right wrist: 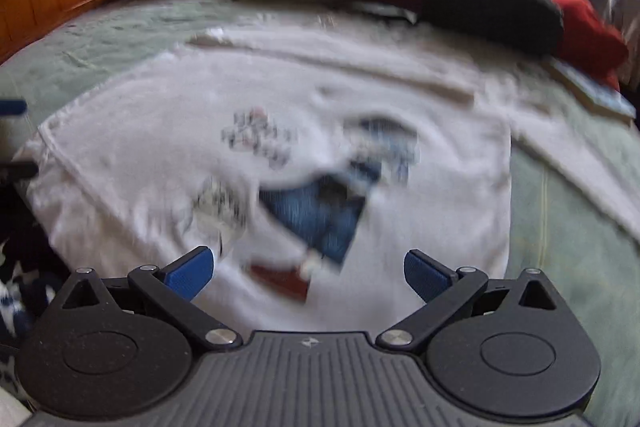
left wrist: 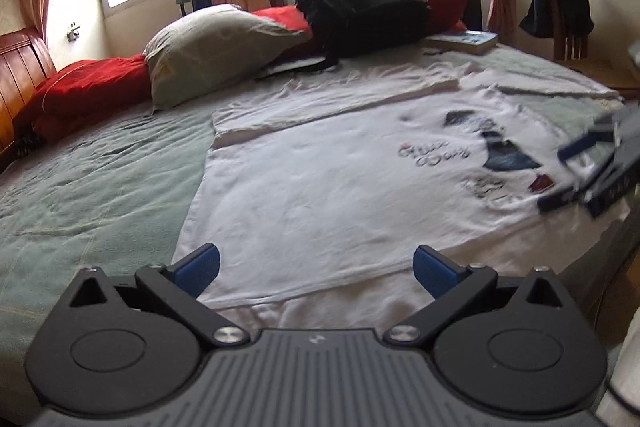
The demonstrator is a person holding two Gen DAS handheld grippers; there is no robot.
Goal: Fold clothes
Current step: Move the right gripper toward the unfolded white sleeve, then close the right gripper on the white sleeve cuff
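Note:
A white T-shirt (left wrist: 328,179) with a blue, black and red print lies flat on the green bedspread (left wrist: 92,183), its far side folded over in a long strip. My left gripper (left wrist: 316,269) hovers open over the shirt's near hem, nothing between its blue pads. The right gripper (left wrist: 576,171) shows at the right edge of the left wrist view, open, above the printed chest. In the blurred right wrist view my right gripper (right wrist: 308,273) stands open over the shirt (right wrist: 160,131) near the blue print (right wrist: 320,215).
A grey pillow (left wrist: 208,47), red bedding (left wrist: 84,87), a black backpack (left wrist: 360,7) and a book (left wrist: 464,41) lie along the bed's far side. A wooden headboard (left wrist: 20,75) is at left, a chair with a dark garment (left wrist: 560,7) at right.

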